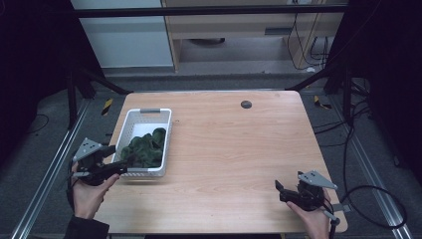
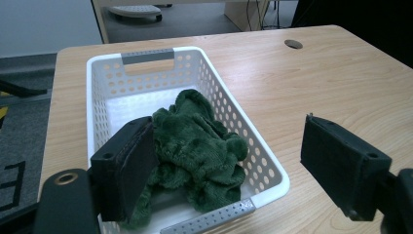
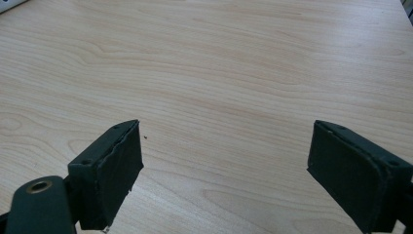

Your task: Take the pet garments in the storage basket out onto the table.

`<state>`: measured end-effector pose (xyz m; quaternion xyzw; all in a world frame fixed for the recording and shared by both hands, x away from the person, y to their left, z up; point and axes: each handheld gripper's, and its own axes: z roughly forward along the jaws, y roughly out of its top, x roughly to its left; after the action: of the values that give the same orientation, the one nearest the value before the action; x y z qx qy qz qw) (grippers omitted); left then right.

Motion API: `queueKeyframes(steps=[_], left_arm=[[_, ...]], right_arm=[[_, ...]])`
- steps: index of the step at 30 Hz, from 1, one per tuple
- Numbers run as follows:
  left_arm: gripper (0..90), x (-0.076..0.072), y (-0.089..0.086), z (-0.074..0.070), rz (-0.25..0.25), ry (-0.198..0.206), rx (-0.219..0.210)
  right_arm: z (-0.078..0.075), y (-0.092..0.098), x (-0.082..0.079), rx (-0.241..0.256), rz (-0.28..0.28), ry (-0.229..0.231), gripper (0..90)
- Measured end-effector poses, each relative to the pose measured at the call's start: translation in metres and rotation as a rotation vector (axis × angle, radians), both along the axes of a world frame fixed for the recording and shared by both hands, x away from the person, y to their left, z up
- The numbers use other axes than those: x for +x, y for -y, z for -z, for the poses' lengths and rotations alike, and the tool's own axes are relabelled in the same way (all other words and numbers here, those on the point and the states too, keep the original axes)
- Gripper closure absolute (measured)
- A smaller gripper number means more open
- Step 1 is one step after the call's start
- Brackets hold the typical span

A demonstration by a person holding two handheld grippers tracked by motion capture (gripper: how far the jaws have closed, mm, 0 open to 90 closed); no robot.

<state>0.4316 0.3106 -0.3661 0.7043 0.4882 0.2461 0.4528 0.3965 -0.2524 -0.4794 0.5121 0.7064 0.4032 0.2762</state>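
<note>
A white perforated basket (image 1: 139,117) (image 2: 214,92) stands on the left part of the wooden table. A crumpled dark green cloth (image 1: 144,148) (image 2: 199,146) lies in its near half. My left gripper (image 1: 115,160) (image 2: 229,165) hovers open at the basket's near end, one jaw over the cloth and the other outside the basket's right wall, holding nothing. My right gripper (image 1: 277,191) (image 3: 226,170) is open above bare table near the front right corner, with nothing between its jaws.
A dark round grommet (image 1: 246,104) (image 2: 293,44) sits in the table (image 1: 239,149) near its far edge. Cables trail on the floor at the right. Black frame posts stand at both sides beyond the table.
</note>
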Motion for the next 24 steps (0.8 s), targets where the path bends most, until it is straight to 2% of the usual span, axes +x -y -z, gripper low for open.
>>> queueKeyframes(steps=[4,9,24], left_arm=[[19.8,0.005,0.001,-0.003,-0.004,-0.006,0.026],[19.8,0.011,0.002,-0.007,0.002,-0.007,0.035],[19.1,0.033,0.006,-0.013,0.001,-0.077,0.094]], right_arm=[[0.000,-0.001,0.000,-0.003,-0.003,0.001,12.5],[0.000,-0.001,0.000,0.001,0.000,-0.008,12.4],[0.001,0.000,0.001,-0.006,-0.005,-0.013,12.0]])
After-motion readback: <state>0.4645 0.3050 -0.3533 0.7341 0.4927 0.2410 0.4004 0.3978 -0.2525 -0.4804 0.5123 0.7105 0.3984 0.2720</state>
